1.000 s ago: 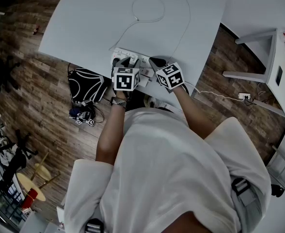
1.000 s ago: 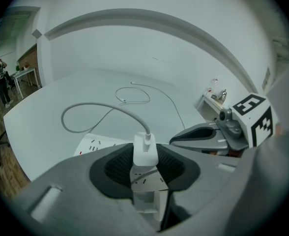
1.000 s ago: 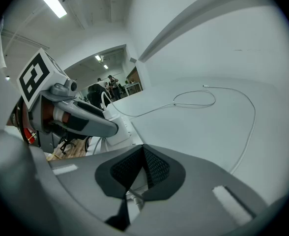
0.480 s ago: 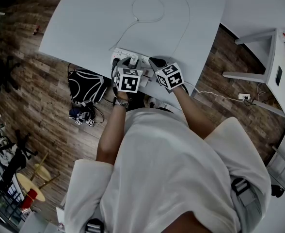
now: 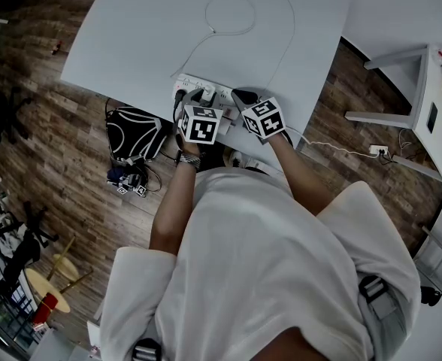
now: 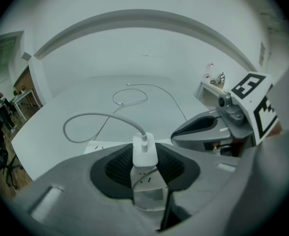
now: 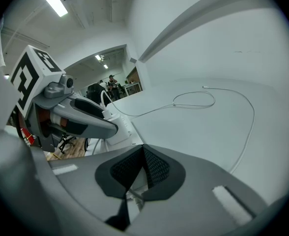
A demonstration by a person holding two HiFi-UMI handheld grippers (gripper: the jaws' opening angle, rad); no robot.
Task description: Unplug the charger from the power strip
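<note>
A white charger (image 6: 144, 154) stands plugged into the white power strip (image 5: 193, 86) near the table's front edge, and its thin cable (image 6: 93, 117) loops away over the tabletop. My left gripper (image 6: 144, 150) points down over it with a dark pad pressed on each side of the charger. In the head view the left gripper (image 5: 204, 98) and the right gripper (image 5: 240, 96) sit side by side over the strip. In the right gripper view, my right gripper (image 7: 142, 154) has its pad tips touching, and a bit of the strip (image 7: 134, 196) shows beneath them.
The pale table (image 5: 146, 28) carries the cable's ring-shaped loop (image 5: 229, 13) further back. A black bag (image 5: 134, 132) lies on the wooden floor left of the person, and a white bench (image 5: 431, 89) stands at the right. People and desks are visible far behind the left gripper (image 7: 80, 119).
The left gripper has rolled about its own axis, so its marker cube has turned and shifted slightly right. The right gripper has stayed still.
</note>
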